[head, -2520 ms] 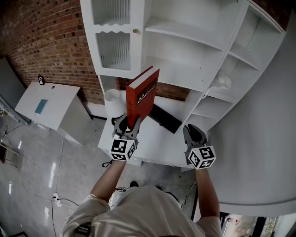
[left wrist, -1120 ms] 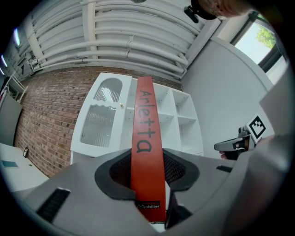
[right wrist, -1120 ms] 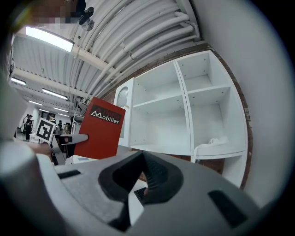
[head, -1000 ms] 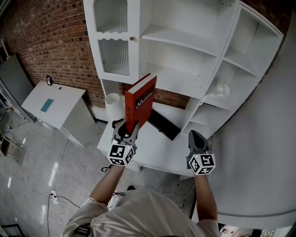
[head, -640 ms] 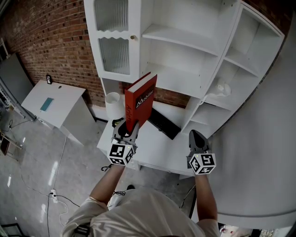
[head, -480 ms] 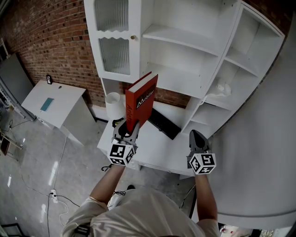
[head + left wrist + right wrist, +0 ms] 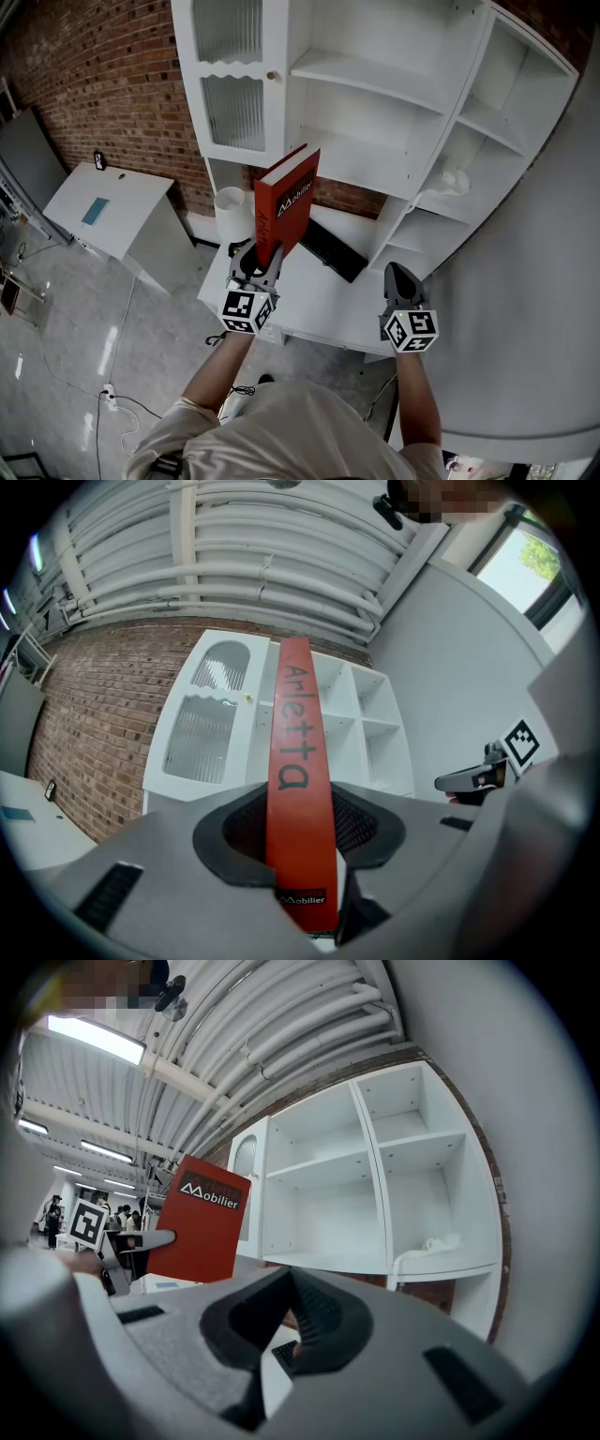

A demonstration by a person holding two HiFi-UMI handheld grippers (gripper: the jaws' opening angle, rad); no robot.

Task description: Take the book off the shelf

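Above the worktop (image 7: pixel 323 286), the left hand-held gripper (image 7: pixel 258 262) is gripping the upright red book (image 7: pixel 287 204) by its bottom end; the right hand-held gripper (image 7: pixel 398 277) is hanging closed, empty.

The red hardback book (image 7: pixel 286 204) stands nearly upright, leaning slightly right, with its lower end clamped in the left claw (image 7: pixel 260 257). Its cover carries white "Mobilier" lettering, and dark "Arletta" runs up the spine. It is clear of the white shelf unit (image 7: pixel 375 89), above the worktop (image 7: pixel 323 292).
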